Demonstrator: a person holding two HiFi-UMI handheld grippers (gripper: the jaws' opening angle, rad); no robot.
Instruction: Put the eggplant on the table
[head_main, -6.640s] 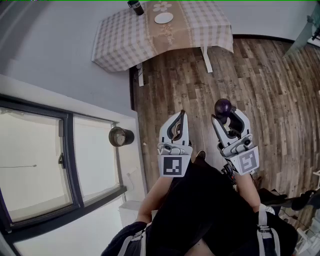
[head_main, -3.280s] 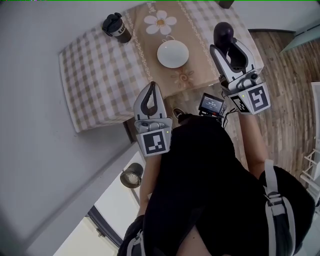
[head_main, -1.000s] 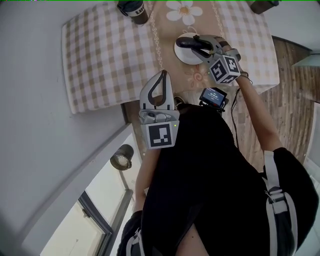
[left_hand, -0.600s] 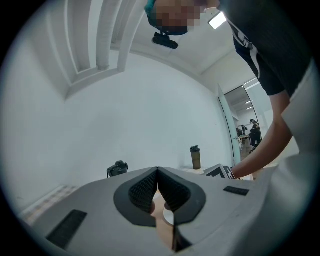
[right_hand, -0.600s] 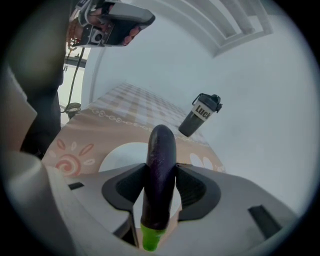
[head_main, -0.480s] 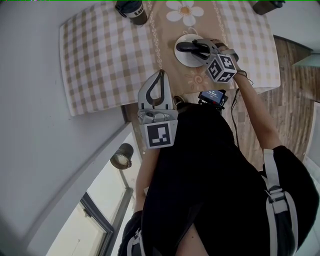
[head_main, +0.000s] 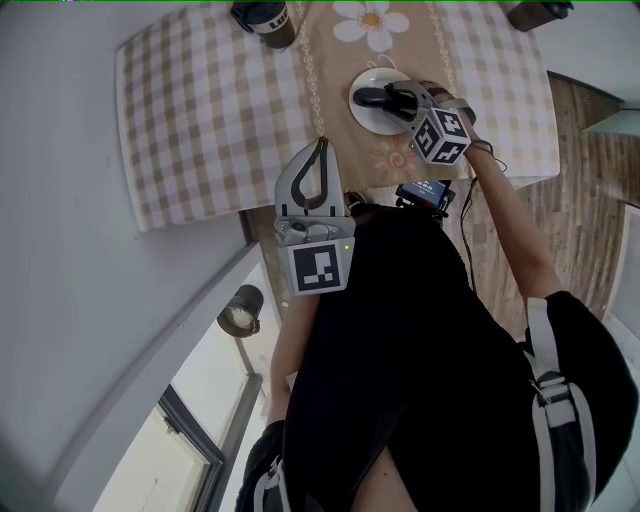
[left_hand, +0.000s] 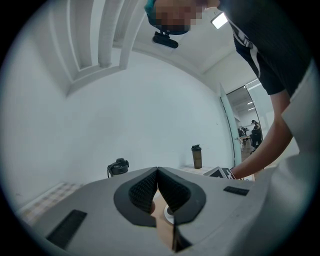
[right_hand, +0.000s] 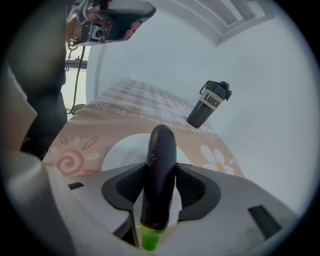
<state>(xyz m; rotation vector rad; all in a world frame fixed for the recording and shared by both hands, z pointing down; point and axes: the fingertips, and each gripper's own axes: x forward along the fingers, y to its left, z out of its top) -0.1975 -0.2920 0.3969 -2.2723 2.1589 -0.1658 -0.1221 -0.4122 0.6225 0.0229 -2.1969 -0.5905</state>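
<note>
I hold the eggplant (right_hand: 160, 165) in my right gripper (head_main: 392, 98). The two pads squeeze its middle from both sides, so it can't slip or roll away. The jaws stand quite wide, because the eggplant is fat. I think I hold it by the middle so both ends stay balanced and neither one tips down. It is over the white plate (head_main: 362, 116), which sits on the tan strip in the middle of the worktop (head_main: 200, 120), near the top of the head view. It looks very low over the plate, but I can't tell if it touches yet. In the right gripper view the eggplant runs up and down the frame, the same way my gripper points. Its round dark end points away from me, toward the dark bottle (right_hand: 207, 105) at the upper right, and its green stem end is at the bottom, close to the camera. In the head view it lies sideways, with the round end to the left. My left gripper (head_main: 321, 148) is closed with nothing in it. I hold it off the near edge of the worktop, out of the way, because this job needs only one gripper.
</note>
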